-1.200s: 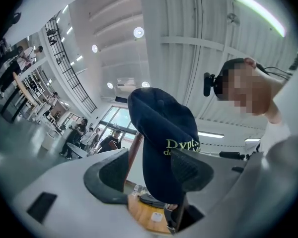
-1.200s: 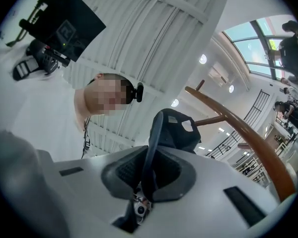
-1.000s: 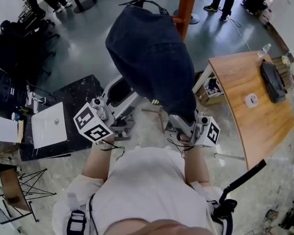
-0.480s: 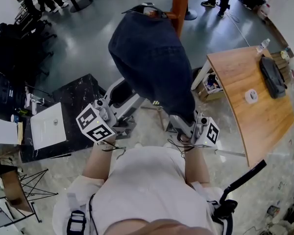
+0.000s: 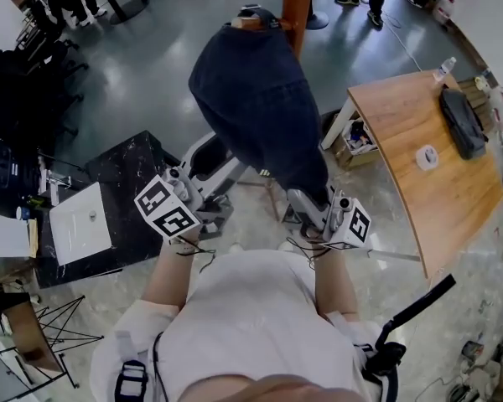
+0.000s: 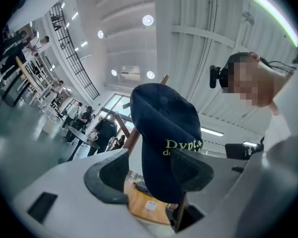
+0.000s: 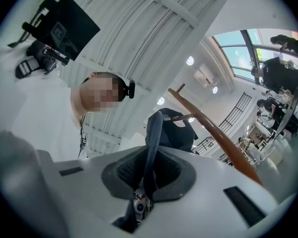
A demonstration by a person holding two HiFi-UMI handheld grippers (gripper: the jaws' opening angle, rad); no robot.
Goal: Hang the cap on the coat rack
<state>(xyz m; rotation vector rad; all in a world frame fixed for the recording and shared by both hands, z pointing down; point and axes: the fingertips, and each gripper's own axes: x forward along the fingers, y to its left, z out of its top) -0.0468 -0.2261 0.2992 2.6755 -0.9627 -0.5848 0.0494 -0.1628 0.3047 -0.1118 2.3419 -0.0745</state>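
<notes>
A dark navy cap (image 5: 256, 99) is held high in front of me, its top end against a peg (image 5: 250, 22) of the orange-brown coat rack pole (image 5: 298, 2). My right gripper (image 5: 306, 201) is shut on the cap's brim edge (image 7: 150, 148) from below. In the right gripper view, the peg (image 7: 185, 118) reaches into the cap's back, and the pole (image 7: 216, 133) slants past it. My left gripper (image 5: 214, 159) is open beside the cap's left side. Seen from the left gripper (image 6: 149, 175), the cap (image 6: 164, 133) with its yellow-green lettering hangs just beyond the parted pads (image 6: 109, 177).
A curved wooden table (image 5: 402, 199) stands at the right with a black case (image 5: 461, 124), a tape roll (image 5: 427, 155) and a bottle (image 5: 447, 65). A black stone-topped cabinet (image 5: 130, 170) with a white board (image 5: 82, 220) is at the left. People stand far off by the pole.
The cap has been carried forward and up, so its top end has come against the rack's peg. Both grippers moved with it; the right one kept its hold.
</notes>
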